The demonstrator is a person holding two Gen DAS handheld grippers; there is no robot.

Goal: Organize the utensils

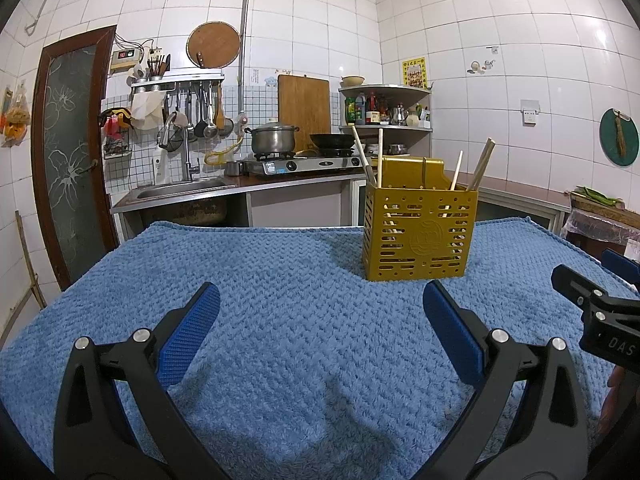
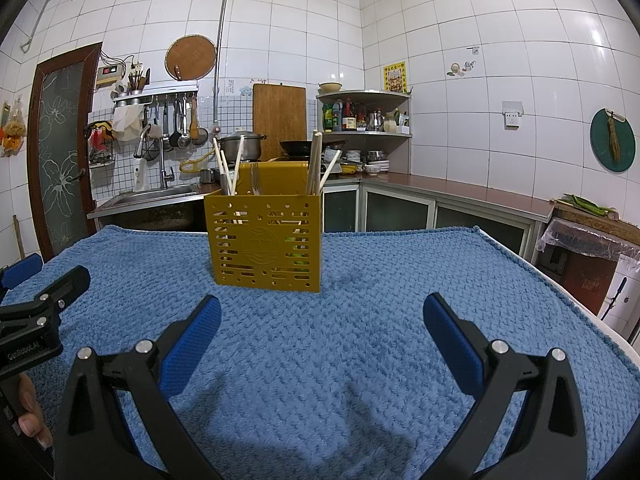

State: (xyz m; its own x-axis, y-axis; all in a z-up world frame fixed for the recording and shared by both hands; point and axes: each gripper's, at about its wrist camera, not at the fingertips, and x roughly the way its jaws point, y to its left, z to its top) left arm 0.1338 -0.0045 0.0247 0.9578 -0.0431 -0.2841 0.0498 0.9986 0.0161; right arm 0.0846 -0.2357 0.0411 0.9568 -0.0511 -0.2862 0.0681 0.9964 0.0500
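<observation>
A yellow perforated utensil holder (image 1: 418, 234) (image 2: 266, 242) stands upright on the blue towel (image 1: 280, 300) (image 2: 380, 280). Several wooden chopsticks (image 1: 482, 164) (image 2: 316, 162) lean out of its compartments, and metal forks (image 2: 256, 182) show in the middle one in the right wrist view. My left gripper (image 1: 322, 314) is open above the towel, short of the holder and to its left, with nothing between its fingers. My right gripper (image 2: 322, 320) is open too, in front of the holder, empty. Each gripper appears at the edge of the other's view.
The towel-covered table ends at the far edge (image 1: 256, 226) before a kitchen counter with a sink (image 1: 180, 188), a stove with a pot (image 1: 274, 138) and a wok (image 1: 332, 140). A corner shelf (image 2: 364, 114) holds bottles. A covered stand (image 2: 584, 248) sits right of the table.
</observation>
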